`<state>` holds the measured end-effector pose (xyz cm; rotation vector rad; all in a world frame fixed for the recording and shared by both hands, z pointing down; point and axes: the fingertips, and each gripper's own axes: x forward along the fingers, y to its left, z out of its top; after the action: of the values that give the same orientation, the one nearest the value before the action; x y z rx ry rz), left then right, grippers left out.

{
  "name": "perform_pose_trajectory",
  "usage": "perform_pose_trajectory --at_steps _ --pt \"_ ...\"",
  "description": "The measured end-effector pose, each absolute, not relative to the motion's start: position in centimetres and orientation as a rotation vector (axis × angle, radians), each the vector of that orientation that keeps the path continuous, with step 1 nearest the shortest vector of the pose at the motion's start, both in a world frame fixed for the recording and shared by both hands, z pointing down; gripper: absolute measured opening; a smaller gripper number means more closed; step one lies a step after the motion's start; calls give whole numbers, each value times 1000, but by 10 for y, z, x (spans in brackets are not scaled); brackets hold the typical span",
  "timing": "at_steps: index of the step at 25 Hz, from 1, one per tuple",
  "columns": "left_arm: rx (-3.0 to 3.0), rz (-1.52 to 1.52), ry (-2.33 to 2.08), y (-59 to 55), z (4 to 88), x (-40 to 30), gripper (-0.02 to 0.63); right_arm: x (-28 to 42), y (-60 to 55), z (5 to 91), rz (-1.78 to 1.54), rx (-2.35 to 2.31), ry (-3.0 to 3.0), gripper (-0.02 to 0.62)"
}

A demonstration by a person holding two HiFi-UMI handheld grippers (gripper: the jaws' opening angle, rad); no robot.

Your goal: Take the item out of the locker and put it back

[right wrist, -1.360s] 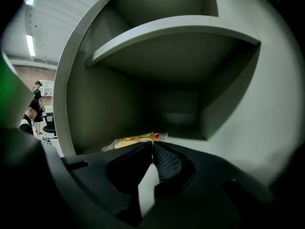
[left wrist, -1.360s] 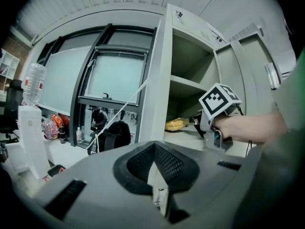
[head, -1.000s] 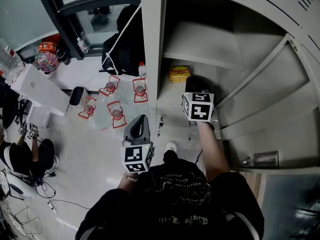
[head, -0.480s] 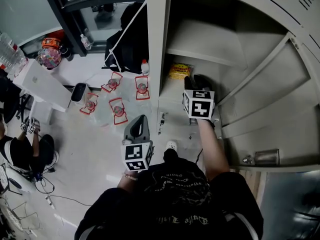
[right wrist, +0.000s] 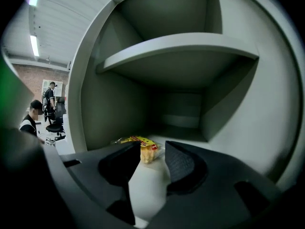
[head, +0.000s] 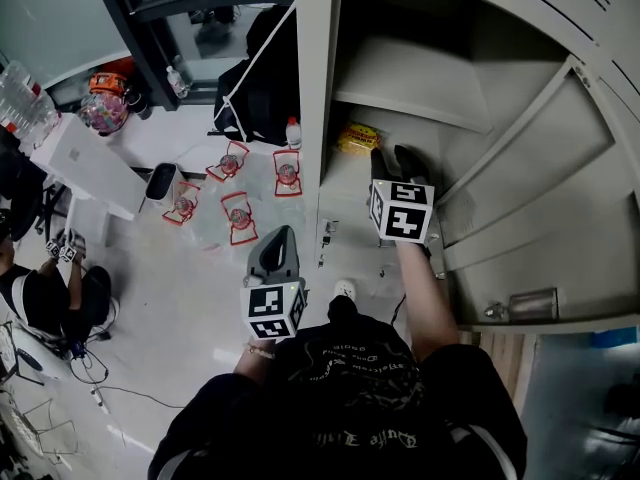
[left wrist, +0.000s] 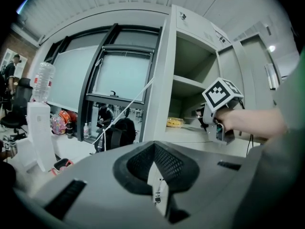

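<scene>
A yellow snack packet (head: 357, 138) lies on the lower shelf (head: 345, 196) of the open grey locker. My right gripper (head: 395, 160) is inside the locker just short of it, and its jaws are opening. In the right gripper view the packet (right wrist: 144, 148) rests on the shelf just past the spread fingertips of my right gripper (right wrist: 151, 150), and neither pad presses on it. My left gripper (head: 279, 238) hangs outside the locker over the floor, jaws together and holding nothing. From the left gripper view my left gripper (left wrist: 154, 151) points toward the locker, with the packet (left wrist: 175, 122) far off.
The locker door (head: 540, 188) swings out to the right, with a metal latch (head: 520, 306). Left of the locker, the floor holds several red-edged packets (head: 240, 218), a black bag (head: 262, 83), a white box (head: 85, 168) and bottles. A person (head: 40, 298) sits at far left.
The right gripper's jaws have spread apart next to the packet, which stays on the shelf. The left gripper has hardly moved.
</scene>
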<state>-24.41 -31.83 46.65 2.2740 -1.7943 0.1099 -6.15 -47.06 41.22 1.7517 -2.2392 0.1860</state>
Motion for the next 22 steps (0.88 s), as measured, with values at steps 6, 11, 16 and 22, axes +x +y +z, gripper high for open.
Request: perform_pose_trajectory --at_steps 6,11,16,22 --pt "2305 113 -1788 -306 461 -243 6 -65 -442 397 153 1749 -2313 163" --pt "2341 98 -1776 -293 455 -239 6 -69 -409 386 96 1736 -2382 162" --pt "2366 80 -1753 -276 451 -238 6 -74 -370 376 54 1736 -2423 161" --pt "2398 60 -1731 -254 447 -237 6 -72 -318 368 66 1793 -2491 161"
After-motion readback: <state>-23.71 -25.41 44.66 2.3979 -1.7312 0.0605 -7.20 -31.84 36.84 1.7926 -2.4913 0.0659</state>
